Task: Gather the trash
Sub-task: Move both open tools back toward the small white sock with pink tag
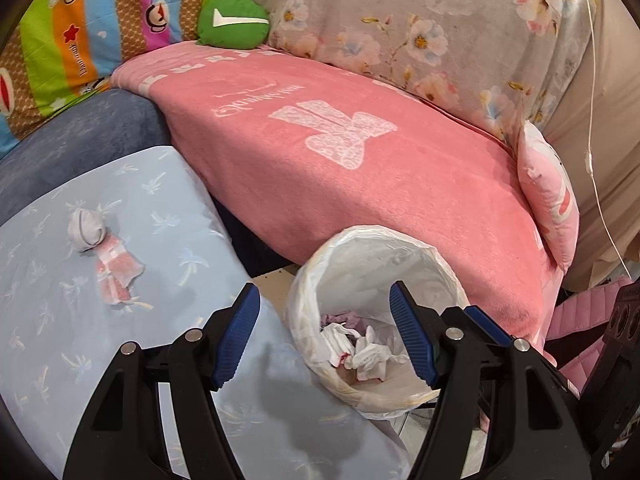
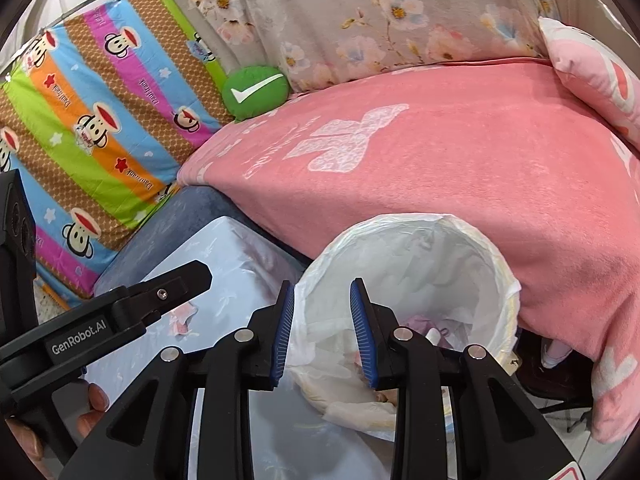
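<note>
Looking down at a white-lined trash bin (image 1: 404, 256) wedged between a pale blue table (image 1: 80, 344) and a sofa under a pink blanket (image 1: 360, 168), we've got both claws hanging right over it. Our left gripper (image 1: 322, 336) is spread wide with nothing between its blue pads, and through the gap we can see crumpled white tissues (image 1: 368, 354) with a few pinkish bits lying at the bottom of the liner. Our right gripper (image 2: 322, 334) is parted too, just narrower, and it's empty as well, pointing at the near rim of the bin. Back on the blue table, well off to the left, there's one more piece of trash (image 1: 102, 250): a twisted white and pink wrapper, lying flat and untouched. A green cushion (image 1: 234, 20) with a white tick sits up at the back of the sofa.
</note>
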### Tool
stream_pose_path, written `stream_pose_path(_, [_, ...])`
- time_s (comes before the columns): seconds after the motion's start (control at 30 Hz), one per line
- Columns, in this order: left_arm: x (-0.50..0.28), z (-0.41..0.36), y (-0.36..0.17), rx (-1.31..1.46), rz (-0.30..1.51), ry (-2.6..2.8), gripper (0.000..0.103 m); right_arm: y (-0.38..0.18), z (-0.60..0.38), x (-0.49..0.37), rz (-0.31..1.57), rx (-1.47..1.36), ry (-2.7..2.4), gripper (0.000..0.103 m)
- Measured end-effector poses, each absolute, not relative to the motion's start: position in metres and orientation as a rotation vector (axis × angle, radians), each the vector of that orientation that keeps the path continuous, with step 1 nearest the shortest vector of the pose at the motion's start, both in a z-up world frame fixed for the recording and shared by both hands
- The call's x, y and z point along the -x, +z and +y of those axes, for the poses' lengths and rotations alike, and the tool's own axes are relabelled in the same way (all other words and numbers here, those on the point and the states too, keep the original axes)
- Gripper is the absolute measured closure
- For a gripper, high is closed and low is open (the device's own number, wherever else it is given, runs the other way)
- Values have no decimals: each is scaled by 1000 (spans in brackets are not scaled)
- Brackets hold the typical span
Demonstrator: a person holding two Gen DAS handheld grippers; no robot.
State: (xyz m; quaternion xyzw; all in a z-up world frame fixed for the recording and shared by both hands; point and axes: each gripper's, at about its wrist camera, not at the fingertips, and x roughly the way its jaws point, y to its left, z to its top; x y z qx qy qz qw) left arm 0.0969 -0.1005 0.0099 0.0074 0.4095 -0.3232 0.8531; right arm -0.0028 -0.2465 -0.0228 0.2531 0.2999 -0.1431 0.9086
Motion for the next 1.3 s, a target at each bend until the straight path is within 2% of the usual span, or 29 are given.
stream_pose_path(0.63, [-130, -18, -3, 87, 874, -535, 35, -23, -162, -46, 686, -418, -194, 56])
stream_pose_path(0.8, [-141, 8, -11, 114, 873, -465, 29, -26, -141, -62, 713, -384, -156, 55])
stream_pose_path(1.17, [-177, 68, -35, 165, 913, -328, 28, -46, -88, -114, 793, -309, -66, 55])
stream_pose_path(1.3, [-194, 86, -45, 189, 927, -277, 23, -56, -69, -138, 822, -289, -35, 54])
